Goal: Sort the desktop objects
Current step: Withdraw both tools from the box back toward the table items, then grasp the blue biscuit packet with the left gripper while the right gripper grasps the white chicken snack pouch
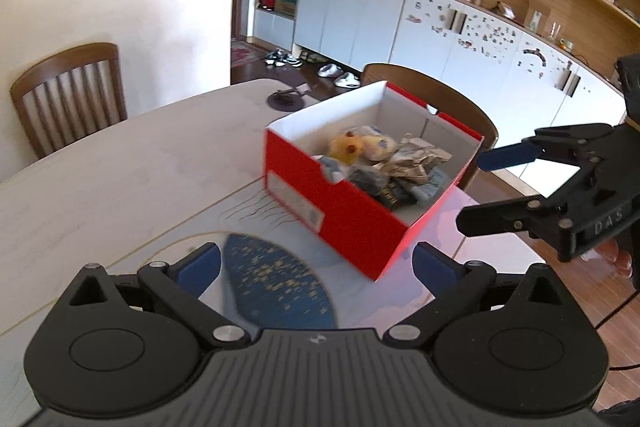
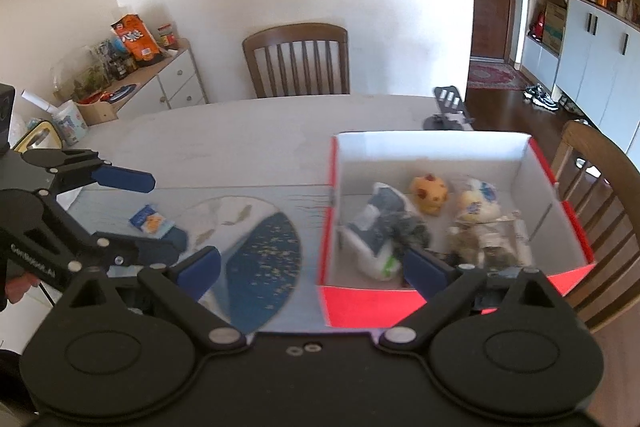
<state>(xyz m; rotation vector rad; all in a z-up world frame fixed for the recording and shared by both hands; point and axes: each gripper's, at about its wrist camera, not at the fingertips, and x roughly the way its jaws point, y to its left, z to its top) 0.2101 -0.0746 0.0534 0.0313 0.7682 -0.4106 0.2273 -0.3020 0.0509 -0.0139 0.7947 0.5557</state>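
Right wrist view: the blue packet point(image 2: 151, 221) is seen left of the wide-open, empty right gripper point(image 2: 312, 269). The red box point(image 2: 362, 301) is found ahead, beside the left gripper point(image 2: 160, 215), likewise spread empty.

The right tool point(image 2: 312, 269) fills the lower part of the view with its blue pads spread wide and nothing between them. Its right pad hangs over the near wall of a red box point(image 2: 360, 303) with a white inside, standing on the pale desk point(image 2: 240, 143). In the box lie a yellow toy point(image 2: 430, 193), a white and blue packet point(image 2: 378, 223), a round pale pouch point(image 2: 478, 205) and some crumpled wrappers point(image 2: 492, 239). Left of the box a printed mat point(image 2: 264, 259) carries a small blue packet point(image 2: 151, 221). The left tool point(image 2: 160, 215) reaches in from the left edge, pads apart. A wooden chair point(image 2: 296, 59) stands behind the desk.
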